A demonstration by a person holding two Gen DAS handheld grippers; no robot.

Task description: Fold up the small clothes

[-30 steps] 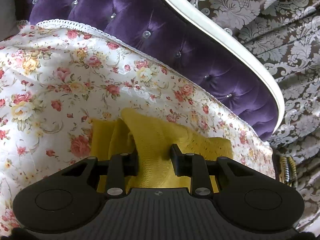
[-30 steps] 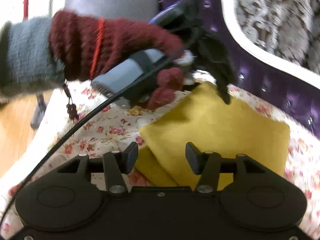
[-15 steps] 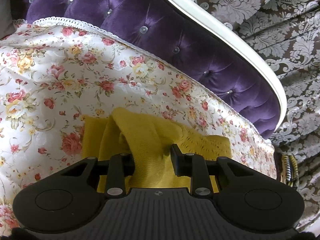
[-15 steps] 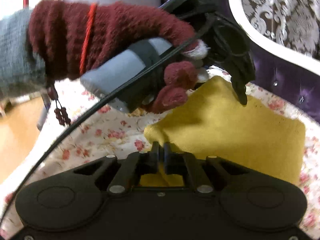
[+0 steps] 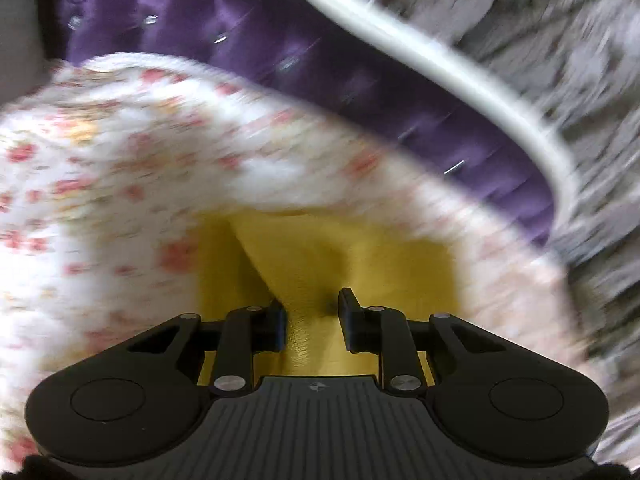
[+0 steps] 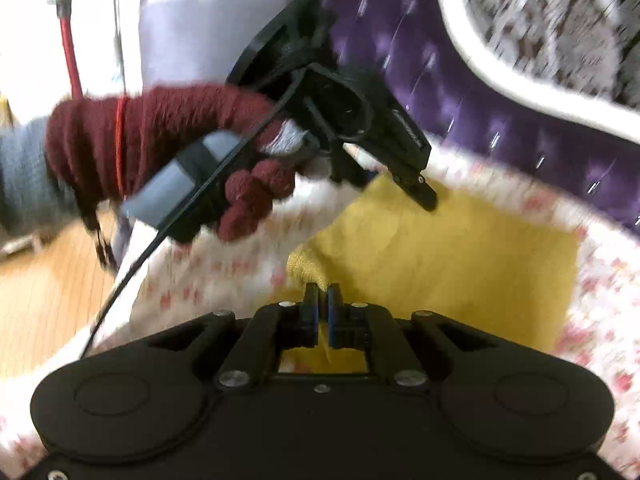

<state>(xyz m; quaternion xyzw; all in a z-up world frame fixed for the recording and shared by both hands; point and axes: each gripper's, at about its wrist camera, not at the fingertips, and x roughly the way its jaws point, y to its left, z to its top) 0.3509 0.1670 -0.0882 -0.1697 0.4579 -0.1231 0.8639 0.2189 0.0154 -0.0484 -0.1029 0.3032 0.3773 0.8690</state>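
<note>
No legible text, labels, brands or numbers anywhere in either view. Only a small pale emblem on the ribbed body of the left gripper point(image 5: 312, 316), too small and blurred to read. Everything else smeared by motion blur.

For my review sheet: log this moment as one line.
stage: mid-fold | right gripper: shut on yellow cloth corner | left gripper: open, cloth between fingers | surface: floral cover | views: blurred

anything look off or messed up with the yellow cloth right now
Nothing damaged. The yellow knit cloth on the floral bedspread lies uneven: one corner is pinched up by the right gripper, and a raised fold sits between the open fingers of the left gripper. Both views are motion-blurred.
</note>
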